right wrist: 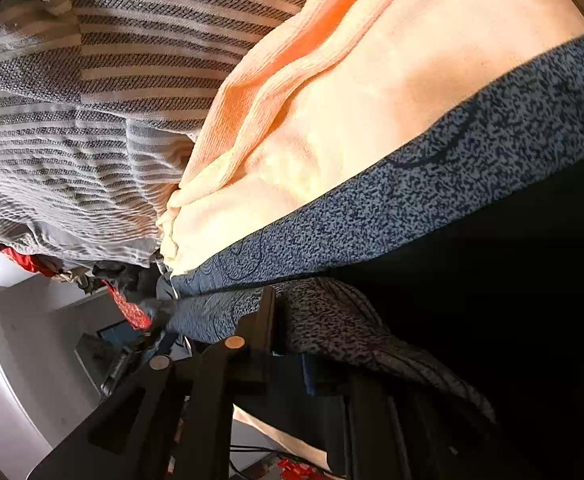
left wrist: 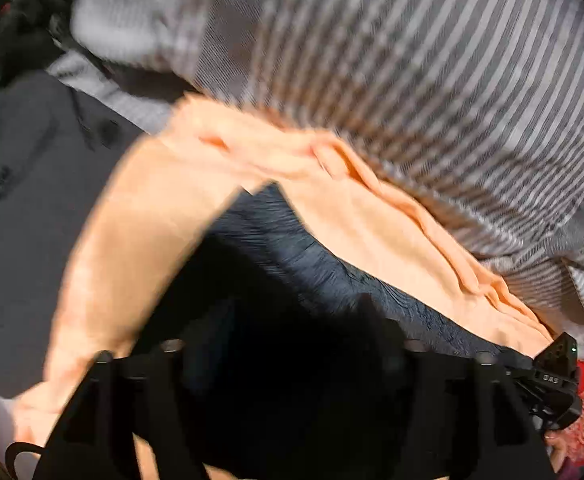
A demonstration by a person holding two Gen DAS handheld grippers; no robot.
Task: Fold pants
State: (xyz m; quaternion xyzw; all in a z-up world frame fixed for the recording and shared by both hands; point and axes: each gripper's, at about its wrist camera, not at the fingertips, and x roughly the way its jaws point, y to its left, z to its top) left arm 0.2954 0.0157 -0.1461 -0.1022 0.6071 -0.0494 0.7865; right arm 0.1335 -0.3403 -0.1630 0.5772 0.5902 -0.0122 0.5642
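Left gripper [left wrist: 292,360] points steeply down, jaws wide apart, nothing between them; dark speckled pants [left wrist: 324,256] lie under it, on peach cloth [left wrist: 372,216]. Striped blanket [left wrist: 432,80] beyond. Right gripper [right wrist: 292,320] nearly together, pinching pants fold [right wrist: 332,320]; pants edge [right wrist: 432,184] runs over peach cloth [right wrist: 372,92].

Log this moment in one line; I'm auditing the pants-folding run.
left gripper: open, empty, above speckled pants | right gripper: speckled pants draped over one finger, grip unclear | nearby: peach cloth, striped blanket
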